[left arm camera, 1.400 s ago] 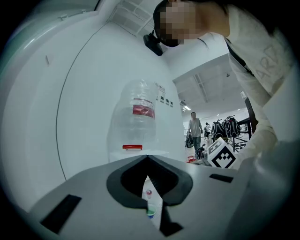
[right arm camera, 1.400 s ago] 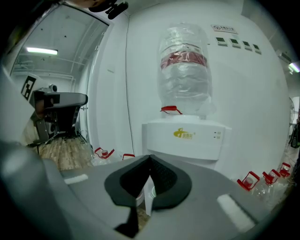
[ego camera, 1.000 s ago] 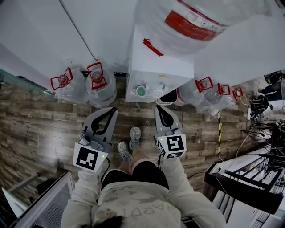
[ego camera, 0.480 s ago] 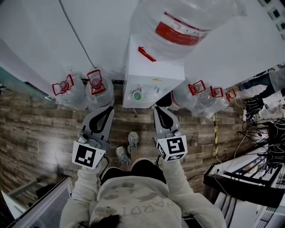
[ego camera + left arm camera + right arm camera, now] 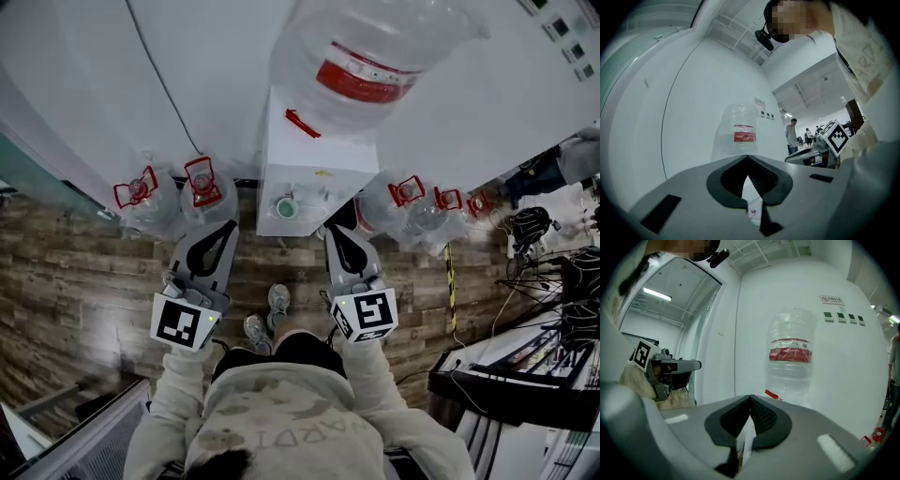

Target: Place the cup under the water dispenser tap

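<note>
Cup: the cup [image 5: 287,207] stands on the ledge at the front of the water dispenser [image 5: 319,141], toward its left side, and neither gripper touches it.
Cup axis: upright, with the open mouth facing the head camera and green showing inside.
Left gripper: the left gripper [image 5: 232,229] has its fingers clenched tip to tip, with nothing between them.
Right gripper: the right gripper [image 5: 335,231] is likewise clenched and empty.
Direction from fingers: in the head view the cup lies at about 2 o'clock from the left tips and about 10 o'clock from the right tips, so it sits between and beyond the two.
Height: in the left gripper view a sliver of the cup shows at 6 o'clock under the meeting tips, so it probably sits lower than where those fingers point.
Nearer hand: too close to call; both tips are near the cup and apart from it.
Tap: hidden from above by the dispenser's top and the big bottle [image 5: 366,56].
Task standing: the cup looks already in place, though how it lines up with the tap cannot be told.
</note>
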Tool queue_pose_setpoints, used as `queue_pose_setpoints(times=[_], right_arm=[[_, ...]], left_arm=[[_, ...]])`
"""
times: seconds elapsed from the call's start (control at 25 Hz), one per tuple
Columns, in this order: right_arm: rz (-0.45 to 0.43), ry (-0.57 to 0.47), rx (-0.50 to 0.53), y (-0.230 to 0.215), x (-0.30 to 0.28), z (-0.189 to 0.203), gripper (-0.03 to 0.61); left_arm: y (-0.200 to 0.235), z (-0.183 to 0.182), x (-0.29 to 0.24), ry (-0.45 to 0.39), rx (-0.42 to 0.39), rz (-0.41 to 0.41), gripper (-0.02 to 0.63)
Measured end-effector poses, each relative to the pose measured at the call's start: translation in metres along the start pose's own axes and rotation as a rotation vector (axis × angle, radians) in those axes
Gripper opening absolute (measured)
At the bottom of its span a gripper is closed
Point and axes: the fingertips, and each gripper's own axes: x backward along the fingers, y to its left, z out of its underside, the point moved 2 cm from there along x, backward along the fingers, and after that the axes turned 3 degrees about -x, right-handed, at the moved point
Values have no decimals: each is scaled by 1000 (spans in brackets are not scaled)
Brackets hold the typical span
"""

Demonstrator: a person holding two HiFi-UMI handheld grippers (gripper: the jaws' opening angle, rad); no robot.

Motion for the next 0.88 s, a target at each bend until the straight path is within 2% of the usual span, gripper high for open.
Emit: queue_pose_setpoints(times=[0.56,0.88], right_arm=[[29,-81,37,2,27,-38,9],[35,-107,70,9,32,-53,9]], left_arm=[[-9,-29,10,-63,-69,20,5],[-10,-40,14,-89,-47,21,5]])
